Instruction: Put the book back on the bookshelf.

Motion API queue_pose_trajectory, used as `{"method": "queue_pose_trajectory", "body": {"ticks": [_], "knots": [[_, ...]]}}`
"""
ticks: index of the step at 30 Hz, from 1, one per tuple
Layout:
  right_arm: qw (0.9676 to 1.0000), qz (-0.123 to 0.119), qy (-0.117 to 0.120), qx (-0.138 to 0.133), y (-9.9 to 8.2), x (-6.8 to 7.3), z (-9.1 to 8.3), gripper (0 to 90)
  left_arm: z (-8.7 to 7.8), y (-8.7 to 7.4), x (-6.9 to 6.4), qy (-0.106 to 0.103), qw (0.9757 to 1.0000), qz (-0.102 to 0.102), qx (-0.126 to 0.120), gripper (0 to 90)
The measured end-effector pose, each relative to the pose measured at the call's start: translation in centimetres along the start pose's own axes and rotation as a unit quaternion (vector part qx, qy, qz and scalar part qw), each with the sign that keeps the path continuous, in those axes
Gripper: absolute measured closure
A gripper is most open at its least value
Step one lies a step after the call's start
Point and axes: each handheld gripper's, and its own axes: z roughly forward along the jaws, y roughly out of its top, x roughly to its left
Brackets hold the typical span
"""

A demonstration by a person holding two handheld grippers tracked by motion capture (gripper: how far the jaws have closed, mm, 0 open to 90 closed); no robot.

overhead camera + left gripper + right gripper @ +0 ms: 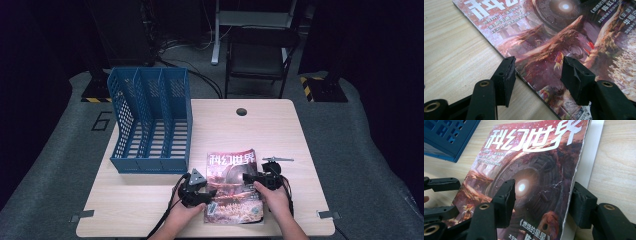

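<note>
A magazine [232, 172] with a red-brown cover and white title lies flat near the table's front edge. My left gripper [209, 193] is at its left edge. In the left gripper view it [537, 75] stands open: one jaw rests over bare wood, the other over the cover [554, 37]. My right gripper [250, 178] is on the magazine's right side. In the right gripper view it [541, 200] is open astride the cover's worn right edge [531, 165], one jaw above the cover, the other beside a white page. Neither grips the magazine.
A blue three-slot file holder [150, 120] stands at the table's left, and its corner [446, 135] lies just beyond the magazine. A small metal piece [277, 159] lies right of the magazine. A round hole [241, 111] sits near the far edge, with a black chair [260, 55] behind.
</note>
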Motion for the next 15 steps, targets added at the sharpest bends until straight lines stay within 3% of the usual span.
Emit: {"method": "queue_pose_trajectory", "body": {"ticks": [7, 9, 15], "knots": [[0.9997, -0.019, -0.007, 0.015, 0.05, 0.72, 0.45, 44.5, 0.00, 0.00, 0.01, 0.000, 1.0000, 0.000, 0.000, 44.9], [0.9994, -0.027, -0.009, 0.021, 0.08, 0.89, 0.50, 44.3, -0.06, 0.01, 0.16, 0.002, 0.9999, 0.010, 0.003, 44.9], [0.9990, -0.033, -0.008, 0.029, 0.15, 0.89, 0.48, 43.8, -0.03, -0.07, 0.12, 0.002, 1.0000, 0.005, -0.002, 44.8]]}}
